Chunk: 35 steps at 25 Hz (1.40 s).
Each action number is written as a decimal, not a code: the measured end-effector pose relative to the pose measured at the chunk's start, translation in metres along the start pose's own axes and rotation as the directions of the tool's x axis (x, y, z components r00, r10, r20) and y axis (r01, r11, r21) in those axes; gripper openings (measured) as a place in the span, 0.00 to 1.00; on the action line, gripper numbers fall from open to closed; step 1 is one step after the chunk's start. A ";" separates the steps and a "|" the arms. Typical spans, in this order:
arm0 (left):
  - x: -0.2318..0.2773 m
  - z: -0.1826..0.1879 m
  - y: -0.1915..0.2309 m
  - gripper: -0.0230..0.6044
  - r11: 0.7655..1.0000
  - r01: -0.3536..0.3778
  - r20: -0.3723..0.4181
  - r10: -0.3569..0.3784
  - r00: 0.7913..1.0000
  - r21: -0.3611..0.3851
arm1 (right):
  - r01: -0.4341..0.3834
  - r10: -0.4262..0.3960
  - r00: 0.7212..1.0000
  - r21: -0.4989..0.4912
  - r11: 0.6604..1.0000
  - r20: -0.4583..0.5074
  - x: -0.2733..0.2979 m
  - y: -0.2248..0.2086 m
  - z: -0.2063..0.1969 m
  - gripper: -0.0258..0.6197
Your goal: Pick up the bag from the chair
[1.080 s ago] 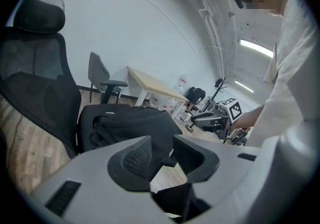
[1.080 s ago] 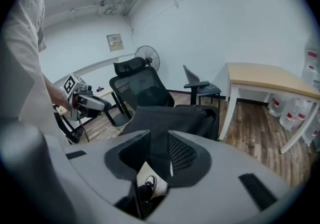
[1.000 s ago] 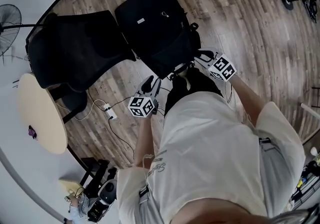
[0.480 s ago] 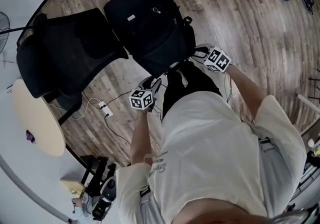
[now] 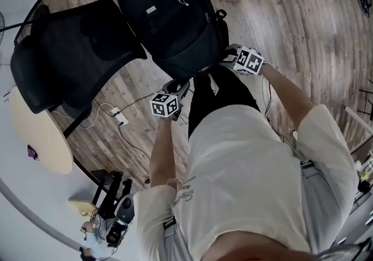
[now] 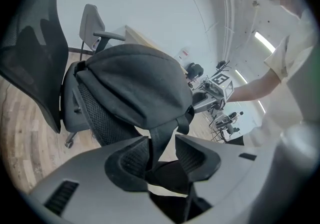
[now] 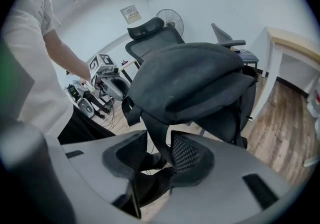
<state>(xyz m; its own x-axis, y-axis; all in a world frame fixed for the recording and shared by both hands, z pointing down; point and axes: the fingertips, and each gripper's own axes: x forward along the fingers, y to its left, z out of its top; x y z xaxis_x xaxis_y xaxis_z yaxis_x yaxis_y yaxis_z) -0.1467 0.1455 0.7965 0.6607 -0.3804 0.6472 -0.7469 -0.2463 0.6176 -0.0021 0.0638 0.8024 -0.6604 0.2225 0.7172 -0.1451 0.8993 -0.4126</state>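
Note:
A black backpack [image 5: 172, 18] lies on the seat of a black mesh office chair [image 5: 64, 56]. My left gripper [image 5: 179, 86] is at the bag's near-left edge and my right gripper [image 5: 228, 56] at its near-right corner. In the left gripper view, the bag [image 6: 135, 80] bulges ahead. One of its straps [image 6: 159, 135] hangs between the jaws of the left gripper [image 6: 161, 140], which have just been opening. In the right gripper view, a second strap [image 7: 156, 135] runs down from the bag [image 7: 190, 78] between the jaws of the right gripper [image 7: 159, 140], also just opened wider. Neither pair of pads presses on its strap.
A round beige table [image 5: 35, 137] stands left of the chair. A power strip [image 5: 119, 119] with cables lies on the wooden floor below it. Another chair [image 6: 92, 23] and a desk [image 7: 295, 43] stand behind the bag, and a fan [image 7: 172, 18] stands further back.
Both grippers have come in closer to the bag's near edge and tipped downward. The right jaws stand wider apart than before.

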 end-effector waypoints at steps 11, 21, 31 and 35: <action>0.020 0.009 -0.012 0.30 0.998 0.061 -0.037 -0.061 0.997 -0.003 | -0.056 0.057 0.998 -0.025 0.998 0.026 0.017 0.016 0.017 0.23; -0.019 0.058 -0.034 0.24 0.992 0.128 0.123 -0.126 0.984 -0.011 | -0.027 0.028 0.985 -0.006 1.000 0.171 -0.020 0.017 0.078 0.18; -0.050 0.119 -0.028 0.22 0.998 0.058 0.269 -0.047 0.962 -0.034 | -0.097 0.083 0.950 0.033 0.995 0.302 -0.045 0.003 0.143 0.12; -0.059 0.144 -0.027 0.21 0.998 0.031 0.318 -0.015 0.948 -0.046 | -0.120 0.115 0.937 -0.007 0.993 0.329 -0.057 -0.003 0.165 0.10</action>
<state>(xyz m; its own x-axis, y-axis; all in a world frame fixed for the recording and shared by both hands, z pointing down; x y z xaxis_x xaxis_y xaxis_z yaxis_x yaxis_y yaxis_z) -0.1761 0.0464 0.6776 0.6138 -0.6401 0.4621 -0.7215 -0.2173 0.6574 -0.0854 -0.0135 0.6701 -0.8780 0.1882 0.4401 -0.0602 0.8687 -0.4916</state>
